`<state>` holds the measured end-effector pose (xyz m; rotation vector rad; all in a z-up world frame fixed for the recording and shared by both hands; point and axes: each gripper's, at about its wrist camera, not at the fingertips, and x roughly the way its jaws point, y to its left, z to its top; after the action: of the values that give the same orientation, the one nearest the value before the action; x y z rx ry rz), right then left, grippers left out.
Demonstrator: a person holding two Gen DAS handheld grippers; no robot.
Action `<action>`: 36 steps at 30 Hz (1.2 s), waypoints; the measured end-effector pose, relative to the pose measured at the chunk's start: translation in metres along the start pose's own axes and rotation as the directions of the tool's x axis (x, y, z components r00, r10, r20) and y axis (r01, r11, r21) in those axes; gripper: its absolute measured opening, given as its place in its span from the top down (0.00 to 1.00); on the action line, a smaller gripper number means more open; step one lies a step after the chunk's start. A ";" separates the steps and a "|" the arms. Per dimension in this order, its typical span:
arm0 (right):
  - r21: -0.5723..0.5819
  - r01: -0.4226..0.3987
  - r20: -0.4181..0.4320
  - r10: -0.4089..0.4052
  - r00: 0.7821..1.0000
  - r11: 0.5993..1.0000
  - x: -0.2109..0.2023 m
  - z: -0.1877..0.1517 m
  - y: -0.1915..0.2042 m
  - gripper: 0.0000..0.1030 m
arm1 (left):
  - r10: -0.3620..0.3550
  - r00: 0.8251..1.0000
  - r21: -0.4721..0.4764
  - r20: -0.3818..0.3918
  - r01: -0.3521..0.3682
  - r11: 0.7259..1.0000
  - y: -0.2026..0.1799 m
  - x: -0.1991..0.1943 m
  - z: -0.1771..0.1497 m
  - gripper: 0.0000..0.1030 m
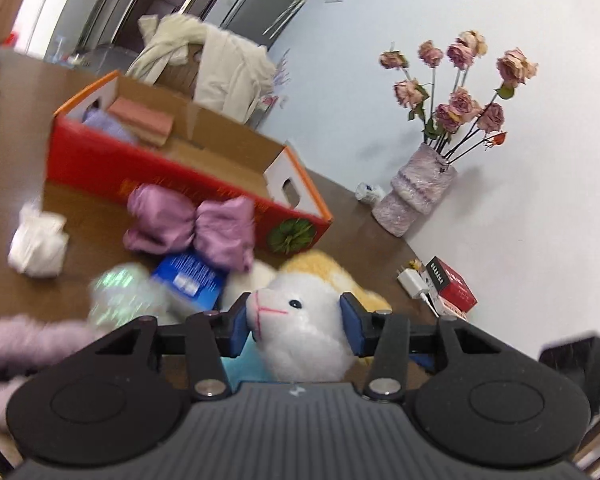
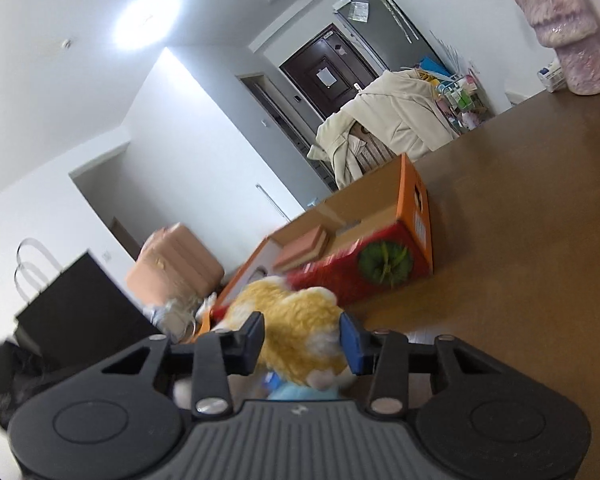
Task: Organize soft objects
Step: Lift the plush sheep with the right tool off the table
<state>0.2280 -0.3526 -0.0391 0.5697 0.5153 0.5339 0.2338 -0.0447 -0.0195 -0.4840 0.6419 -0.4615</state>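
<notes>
Both grippers are clenching the plush toy (image 1: 300, 320): the left gripper (image 1: 294, 326) is squeezing its white face, the right gripper (image 2: 302, 344) its yellow back, both tilted above the table (image 2: 520, 240), near the red box's (image 1: 172, 168) end.

— Any lettering you can read from there?

— None. I see gold print along the red box (image 1: 148, 172), marks on the blue packet (image 1: 190, 280) and the small red box (image 1: 454, 282), all too blurred.
</notes>
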 end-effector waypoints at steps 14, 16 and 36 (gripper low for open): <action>-0.136 0.047 -0.044 -0.053 0.998 0.990 -0.045 -0.076 0.061 0.60 | -0.053 0.998 -0.035 -0.041 0.052 0.998 0.026 -0.046 -0.031 0.55; -0.173 0.078 -0.033 -0.085 0.996 0.982 -0.044 -0.077 0.065 0.60 | -0.054 0.998 -0.022 -0.041 0.053 0.998 0.026 -0.042 -0.029 0.56; -0.524 0.045 -0.128 -0.131 0.983 0.850 0.018 -0.045 0.069 0.52 | -0.032 0.996 0.018 -0.081 0.034 0.999 0.045 -0.003 0.011 0.36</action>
<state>0.1926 -0.2767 -0.0347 -0.0191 0.5181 0.6052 0.2505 -0.0038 -0.0351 -0.4597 0.7078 -0.5202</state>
